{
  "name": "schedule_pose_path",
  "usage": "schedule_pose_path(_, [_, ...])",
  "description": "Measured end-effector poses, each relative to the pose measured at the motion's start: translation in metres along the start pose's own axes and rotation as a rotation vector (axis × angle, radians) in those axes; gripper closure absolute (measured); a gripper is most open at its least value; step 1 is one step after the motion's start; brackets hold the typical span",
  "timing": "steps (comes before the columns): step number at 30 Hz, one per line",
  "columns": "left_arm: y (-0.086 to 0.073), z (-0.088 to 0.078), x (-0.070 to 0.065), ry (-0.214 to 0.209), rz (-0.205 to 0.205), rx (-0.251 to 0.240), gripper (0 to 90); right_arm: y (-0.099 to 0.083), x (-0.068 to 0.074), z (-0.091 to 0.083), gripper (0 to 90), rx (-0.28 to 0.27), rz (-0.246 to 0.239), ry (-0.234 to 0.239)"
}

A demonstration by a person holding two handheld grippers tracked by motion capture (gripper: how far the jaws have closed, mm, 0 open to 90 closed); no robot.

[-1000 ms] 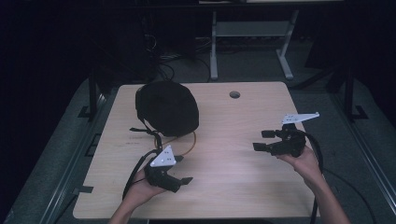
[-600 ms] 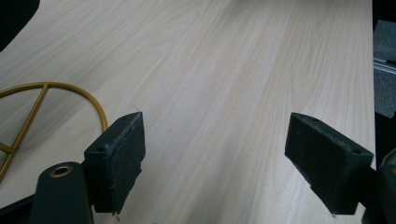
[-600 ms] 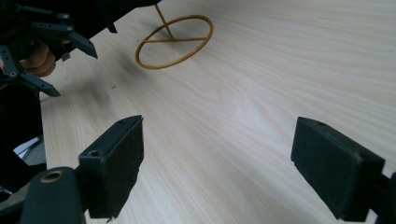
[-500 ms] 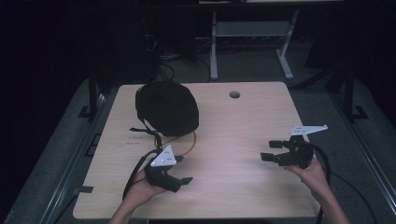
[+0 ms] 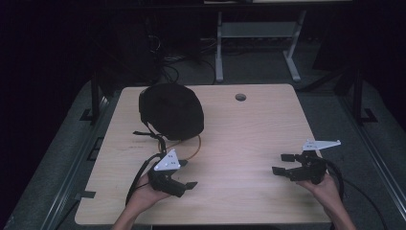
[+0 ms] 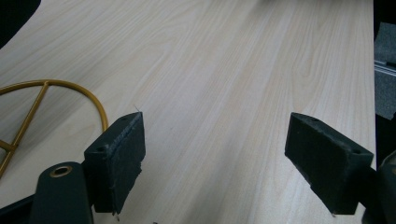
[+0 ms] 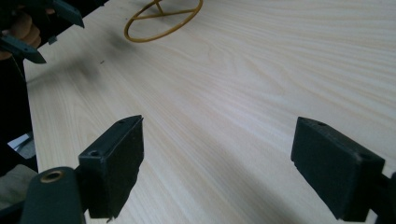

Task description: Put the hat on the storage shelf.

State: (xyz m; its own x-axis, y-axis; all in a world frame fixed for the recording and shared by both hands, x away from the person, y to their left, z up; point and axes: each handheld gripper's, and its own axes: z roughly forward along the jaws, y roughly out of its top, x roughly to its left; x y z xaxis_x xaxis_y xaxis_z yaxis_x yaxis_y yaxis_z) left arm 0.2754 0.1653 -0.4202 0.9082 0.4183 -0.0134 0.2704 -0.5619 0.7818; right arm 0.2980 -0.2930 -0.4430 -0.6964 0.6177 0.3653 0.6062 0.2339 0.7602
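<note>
Currently, both tongs are spread and empty: left tongs (image 5: pixel 184 175) at lower left of the high view, right tongs (image 5: pixel 282 164) at lower right. The gold ring (image 5: pixel 184 143) lies untouched beside the black helmet (image 5: pixel 170 109) on the worktop (image 5: pixel 249 129); grasping remains.

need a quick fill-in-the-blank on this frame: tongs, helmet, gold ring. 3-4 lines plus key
1. Both the left tongs and the right tongs have their jaws ____.
2. The black helmet sits on the wooden ____.
3. The wire ring beside the helmet is ____ in colour.
4. The tongs nearer the ring are the ____ tongs.

Missing words: open; table; gold; left
</note>
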Motion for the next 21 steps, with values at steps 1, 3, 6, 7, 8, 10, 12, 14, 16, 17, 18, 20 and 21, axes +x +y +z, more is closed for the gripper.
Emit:
schedule_pose_path(1, [0.000, 0.000, 0.000, -0.001, 0.000, 0.000, 20.0, -0.002, 0.000, 0.000, 16.4, 0.000, -0.008, -0.003])
schedule_pose_path(3, [0.000, 0.000, 0.000, -0.001, 0.000, 0.002, 20.0, -0.006, 0.000, -0.001, 16.4, -0.002, -0.005, -0.005])
schedule_pose_path(6, [0.000, 0.000, 0.000, -0.002, -0.003, -0.001, 20.0, -0.013, 0.000, -0.002, 16.4, -0.001, 0.000, -0.013])
schedule_pose_path(7, [0.000, 0.000, 0.000, -0.002, -0.004, -0.001, 20.1, -0.015, 0.001, -0.003, 16.4, 0.001, -0.002, -0.014])
schedule_pose_path(8, [-0.001, 0.001, 0.000, -0.002, -0.005, -0.001, 20.1, -0.017, 0.001, -0.003, 16.4, -0.001, -0.002, -0.013])
schedule_pose_path(10, [-0.001, 0.001, 0.000, -0.003, -0.006, 0.003, 20.1, -0.021, 0.003, -0.004, 16.3, 0.001, -0.003, -0.018])
schedule_pose_path(12, [-0.001, 0.001, 0.000, -0.003, -0.005, 0.004, 20.1, -0.026, 0.004, -0.004, 16.4, 0.000, 0.004, -0.016])
schedule_pose_path(14, [-0.001, 0.001, 0.000, -0.004, -0.006, 0.004, 20.1, -0.031, 0.007, -0.004, 16.4, 0.004, 0.003, -0.019])
schedule_pose_path(16, [-0.001, 0.002, 0.000, -0.003, -0.006, 0.004, 20.1, -0.036, 0.009, -0.004, 16.4, 0.003, -0.005, -0.023])
schedule_pose_path(17, [-0.001, 0.002, 0.000, -0.003, -0.007, 0.004, 20.1, -0.039, 0.011, -0.004, 16.4, 0.004, -0.011, -0.023])
schedule_pose_path(18, [-0.001, 0.002, 0.000, -0.005, -0.008, 0.005, 20.1, -0.041, 0.013, -0.004, 16.4, 0.003, -0.015, -0.028])
schedule_pose_path(20, [0.000, 0.003, 0.000, -0.009, -0.013, 0.006, 20.1, -0.045, 0.018, -0.005, 16.4, 0.008, -0.025, -0.036])
schedule_pose_path(21, [0.000, 0.003, -0.001, -0.009, -0.010, 0.007, 20.1, -0.047, 0.020, -0.005, 16.3, 0.008, -0.033, -0.041])
